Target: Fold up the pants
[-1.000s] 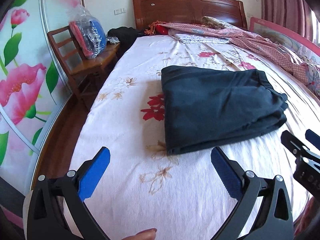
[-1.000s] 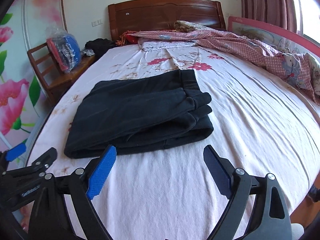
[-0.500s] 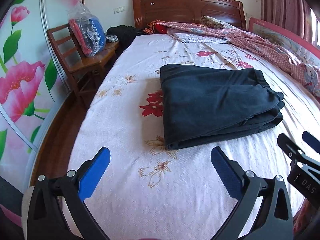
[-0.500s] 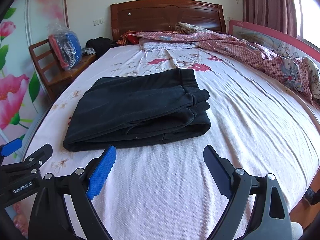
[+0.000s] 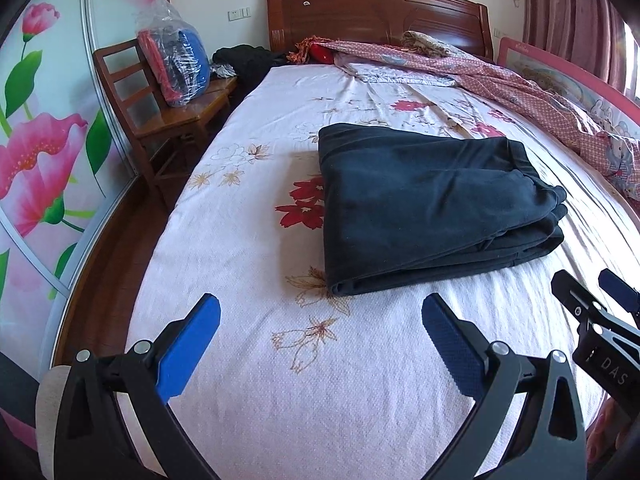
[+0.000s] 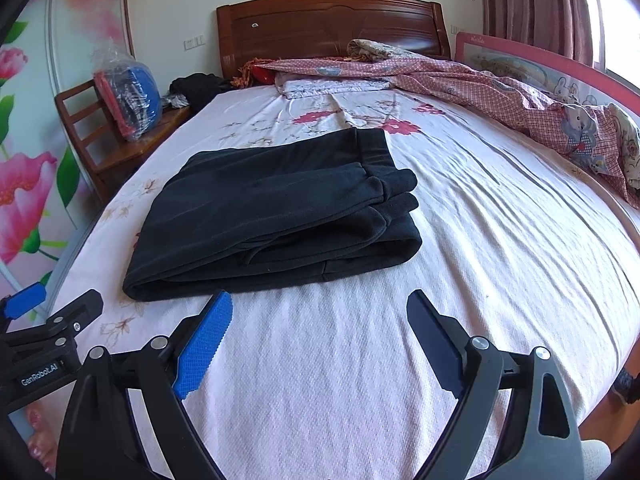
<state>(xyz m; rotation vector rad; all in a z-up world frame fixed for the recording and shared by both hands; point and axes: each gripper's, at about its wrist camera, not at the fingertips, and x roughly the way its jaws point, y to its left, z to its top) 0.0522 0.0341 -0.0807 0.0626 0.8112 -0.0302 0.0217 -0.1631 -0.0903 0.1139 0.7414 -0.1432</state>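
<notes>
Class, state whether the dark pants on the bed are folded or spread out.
Folded: the pants lie as a compact stack of layers, edges showing at one end.

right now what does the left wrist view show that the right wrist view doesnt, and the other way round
Only the left wrist view shows the wood floor beside the bed and the pants' smooth folded edge on the left. Only the right wrist view shows the window light past the curtain and the stacked open ends of the pants on the right. Both show the folded dark pants lying on the floral bedsheet, the headboard, the chair with a plastic-wrapped bundle, and the left gripper and right gripper open, holding nothing.
</notes>
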